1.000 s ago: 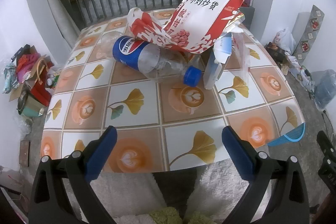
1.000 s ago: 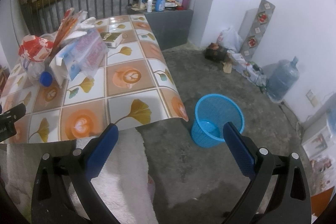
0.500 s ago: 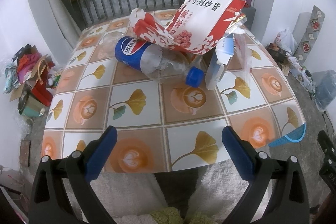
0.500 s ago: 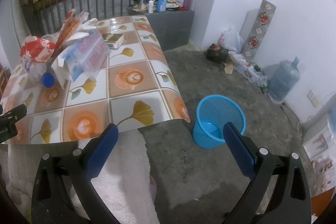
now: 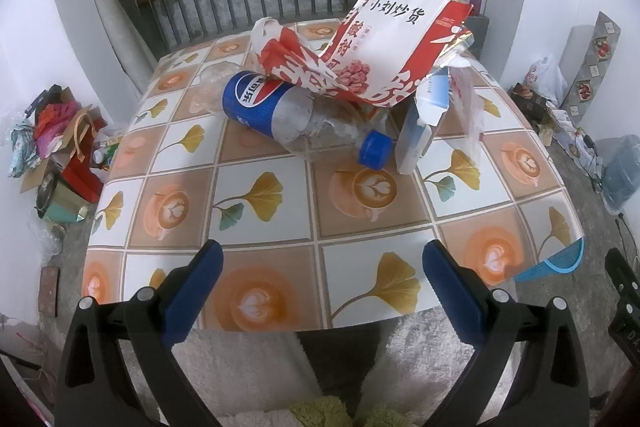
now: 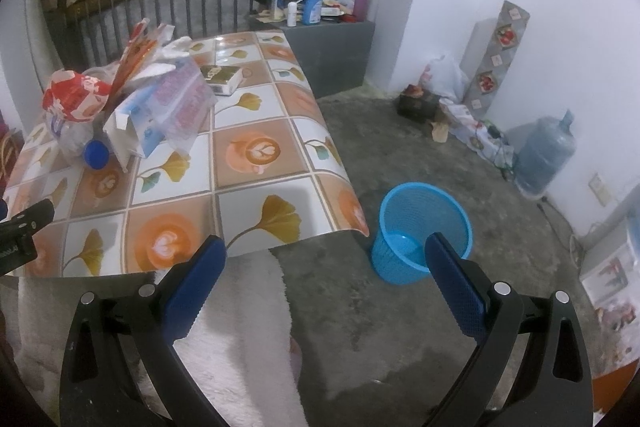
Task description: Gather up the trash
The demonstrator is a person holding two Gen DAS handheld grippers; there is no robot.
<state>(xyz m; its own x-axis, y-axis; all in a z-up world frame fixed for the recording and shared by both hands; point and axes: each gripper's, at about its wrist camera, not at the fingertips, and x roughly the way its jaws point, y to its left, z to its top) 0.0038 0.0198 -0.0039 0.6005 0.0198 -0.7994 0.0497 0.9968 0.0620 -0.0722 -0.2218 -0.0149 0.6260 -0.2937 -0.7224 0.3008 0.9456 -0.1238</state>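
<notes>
Left gripper [image 5: 320, 267] hangs wide open, blue pads spread over the near edge of the table with the tile-and-ginkgo-leaf patterned cloth [image 5: 264, 227], nothing between them. Just beyond lies the trash heap: a crushed clear plastic bottle with a blue label and blue cap [image 5: 296, 119] on its side, a big red-and-white crumpled snack bag [image 5: 384, 43] draped over it, and a white-and-blue torn carton [image 5: 420, 123] leaning against the cap end. What sits beneath the bag is hidden. Right gripper [image 6: 324, 267] is equally open and empty, off the table's corner above the floor. The round blue plastic mesh basket [image 6: 416, 223] stands on the concrete beside that corner; its near side is cut off by the right pad.
</notes>
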